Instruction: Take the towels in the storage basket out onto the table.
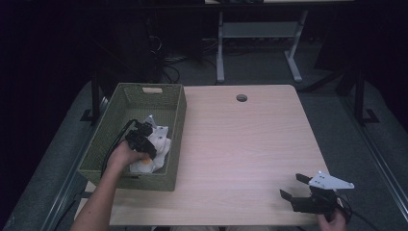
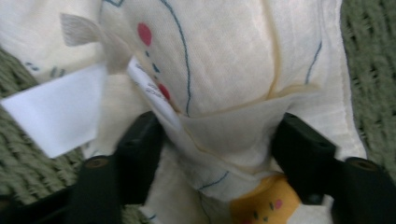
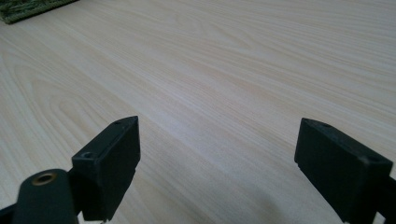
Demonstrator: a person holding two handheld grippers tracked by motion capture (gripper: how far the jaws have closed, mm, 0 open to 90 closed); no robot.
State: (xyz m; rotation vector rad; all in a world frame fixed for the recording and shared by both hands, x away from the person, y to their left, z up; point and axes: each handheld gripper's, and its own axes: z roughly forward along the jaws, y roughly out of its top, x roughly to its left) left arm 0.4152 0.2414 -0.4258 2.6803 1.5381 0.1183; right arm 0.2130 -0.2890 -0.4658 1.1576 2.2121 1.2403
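Observation:
A cream cloth (image 1: 162,144) printed with blue lines and red dots lies bunched in the green woven basket (image 1: 179,120) at the table's left. My left gripper (image 1: 144,136) reaches down into the basket. In the left gripper view its black jaws stand on either side of a raised fold of the cloth (image 2: 224,60), pressing it from both sides (image 2: 217,140). A white label (image 2: 56,112) and an orange patch (image 2: 266,203) show on the cloth. My right gripper (image 1: 294,186) rests low over the table's front right corner, open, with bare wood between its jaws (image 3: 217,140).
The light wooden table (image 1: 240,139) has a round cable hole (image 1: 241,97) near its far edge. The basket's weave (image 2: 28,154) surrounds the cloth. Another desk's white legs (image 1: 220,53) stand on the floor beyond the table.

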